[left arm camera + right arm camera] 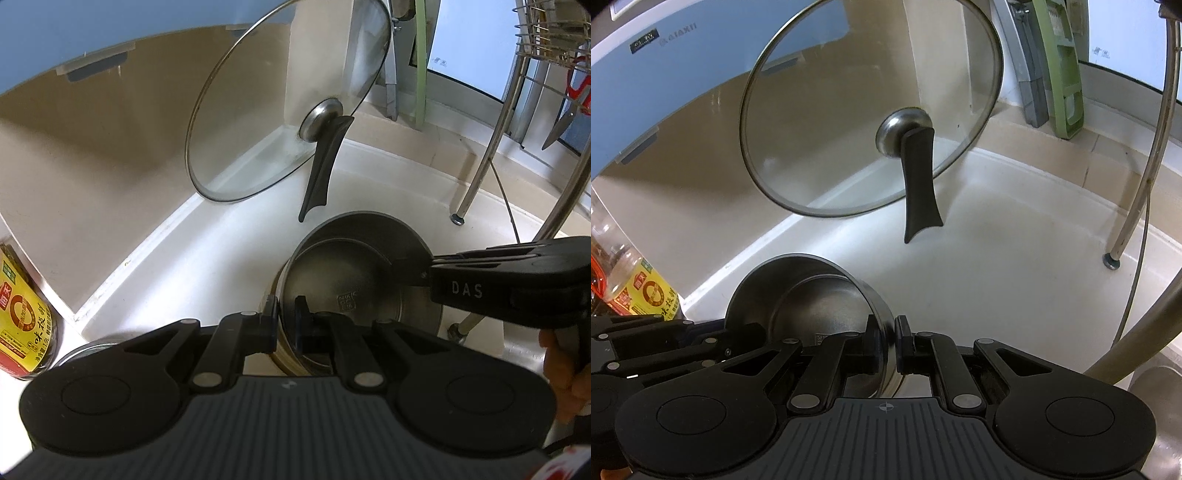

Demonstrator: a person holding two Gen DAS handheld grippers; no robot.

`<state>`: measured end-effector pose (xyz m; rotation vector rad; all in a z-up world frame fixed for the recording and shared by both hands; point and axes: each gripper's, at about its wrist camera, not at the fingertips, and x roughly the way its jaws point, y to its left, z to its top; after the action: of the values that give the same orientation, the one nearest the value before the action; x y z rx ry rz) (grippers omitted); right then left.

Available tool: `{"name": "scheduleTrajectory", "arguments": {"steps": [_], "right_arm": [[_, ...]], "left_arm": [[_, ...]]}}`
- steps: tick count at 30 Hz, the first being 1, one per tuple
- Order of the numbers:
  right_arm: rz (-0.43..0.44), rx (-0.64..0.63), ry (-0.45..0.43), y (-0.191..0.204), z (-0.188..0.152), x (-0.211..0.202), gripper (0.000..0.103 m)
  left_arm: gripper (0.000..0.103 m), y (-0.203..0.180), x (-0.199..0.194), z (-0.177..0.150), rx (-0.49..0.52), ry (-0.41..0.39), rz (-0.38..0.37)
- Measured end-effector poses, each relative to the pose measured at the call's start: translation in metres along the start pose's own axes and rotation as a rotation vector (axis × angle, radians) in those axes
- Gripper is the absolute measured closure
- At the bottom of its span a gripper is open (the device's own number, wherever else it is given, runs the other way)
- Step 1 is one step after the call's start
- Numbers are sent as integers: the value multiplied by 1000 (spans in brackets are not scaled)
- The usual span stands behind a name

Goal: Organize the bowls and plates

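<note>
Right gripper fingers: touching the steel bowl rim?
Touching. The right wrist view shows the right gripper shut on the steel bowl, one finger inside its wall and one outside.

left gripper [286, 312]: jaws closed down on the rim of the steel bowl [354, 280], one pad outside the wall, one inside; gripper pitched downward. right gripper [888, 338]: jaws likewise pinched on the bowl's rim at its opposite side, one pad within, one without; also pitched downward. in the left wrist view the right gripper enters from the right edge, fingers lying level across the rim, with part of the person's hand [565, 376] wrapped round its grip behind.
</note>
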<state>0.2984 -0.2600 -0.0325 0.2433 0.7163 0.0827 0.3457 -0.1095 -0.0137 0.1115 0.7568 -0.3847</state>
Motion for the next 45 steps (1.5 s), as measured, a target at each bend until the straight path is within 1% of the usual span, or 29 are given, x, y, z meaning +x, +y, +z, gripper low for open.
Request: {"name": "scheduleTrajectory", "arguments": {"steps": [11,16,24,32,39,40,42,43,44,45], "right_arm": [[1,26,13,-3,0,10,95],[-4,31,10,-5,-1,12,95],[13,60,6,-12,-4,11,95],[22,57,-4,-12,-8,7,95],[31,31,-8,-8,-14,3,93],[32,27,-11,-7,-15,2,92],[40,25,-14,-6,-18,0,87],[45,25,-18,-6,-19,-2,77],[52,23,-24,-5,-21,-4,66],[56,20,-31,-4,-23,-6,61]], "left_arm": [[96,2,10,-1,-17,21,-2],[96,1,11,-2,-12,15,12],[95,3,11,-2,-17,15,9],[95,3,11,-4,-26,27,9],[94,5,1,-7,-38,17,9],[94,5,-1,-8,-39,15,10],[91,6,-5,-10,-43,9,13],[89,6,-8,-11,-46,6,18],[88,6,-10,-12,-47,1,22],[88,6,-13,-13,-48,-2,24]]}}
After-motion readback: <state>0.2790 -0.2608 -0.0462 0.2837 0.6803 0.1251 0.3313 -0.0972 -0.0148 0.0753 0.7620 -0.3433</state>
